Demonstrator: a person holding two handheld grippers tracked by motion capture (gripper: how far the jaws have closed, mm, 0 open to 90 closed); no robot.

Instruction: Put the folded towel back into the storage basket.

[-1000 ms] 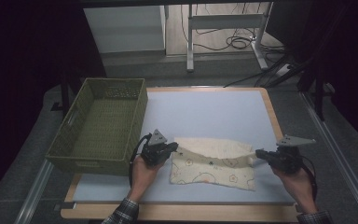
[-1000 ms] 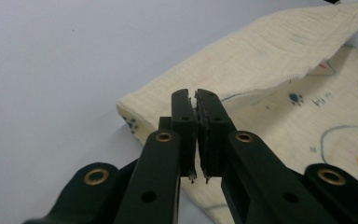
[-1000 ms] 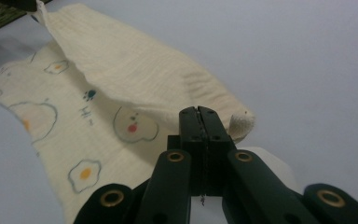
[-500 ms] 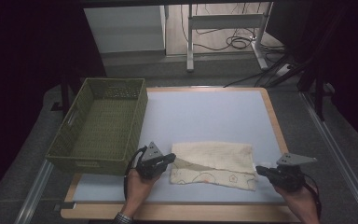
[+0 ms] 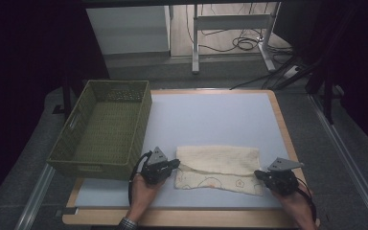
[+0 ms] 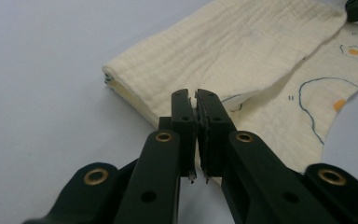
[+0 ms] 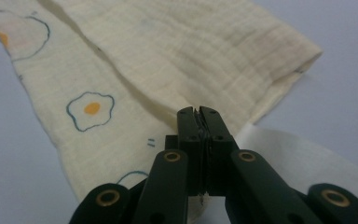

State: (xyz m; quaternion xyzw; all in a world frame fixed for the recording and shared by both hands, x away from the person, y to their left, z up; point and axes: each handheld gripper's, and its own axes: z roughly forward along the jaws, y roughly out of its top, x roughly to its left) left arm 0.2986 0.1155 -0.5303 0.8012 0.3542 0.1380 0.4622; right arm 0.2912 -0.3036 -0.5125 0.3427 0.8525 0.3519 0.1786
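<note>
A cream cloth (image 5: 218, 168) printed with fried eggs lies half-folded in the lower centre of the high view, on a pale blue table (image 5: 211, 120). The left gripper (image 5: 171, 166) pinches its lower-left corner and the right gripper (image 5: 259, 175) its lower-right corner, both clenched on fabric, likely to drag the fold across evenly. A green basket (image 5: 105, 129) stands at the left.
</note>
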